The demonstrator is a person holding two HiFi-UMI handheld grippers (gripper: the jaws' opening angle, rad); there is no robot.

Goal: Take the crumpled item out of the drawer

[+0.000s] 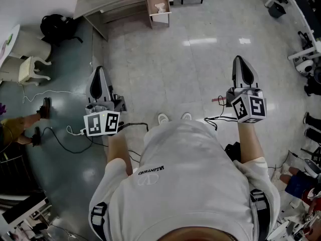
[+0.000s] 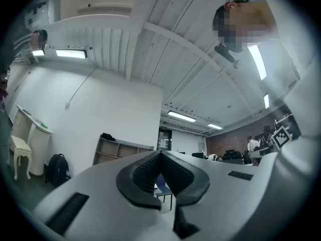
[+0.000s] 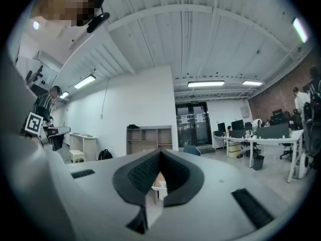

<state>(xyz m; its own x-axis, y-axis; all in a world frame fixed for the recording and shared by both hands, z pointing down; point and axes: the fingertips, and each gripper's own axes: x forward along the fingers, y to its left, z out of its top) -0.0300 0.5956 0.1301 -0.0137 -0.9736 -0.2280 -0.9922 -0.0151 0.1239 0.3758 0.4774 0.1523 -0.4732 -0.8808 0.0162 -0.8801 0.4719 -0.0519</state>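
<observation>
Both grippers are pressed shut on nothing. The left gripper (image 1: 99,74) tips a little upward, and the right gripper (image 1: 241,64) is held level. The open drawer (image 1: 159,18) is well ahead across the floor (image 1: 200,84), with the crumpled item (image 1: 160,7) lying white inside it. I'd worry about two things: reaching it with shut jaws would shove the item deeper, and the cables (image 1: 60,139) by the feet could catch a step.
</observation>
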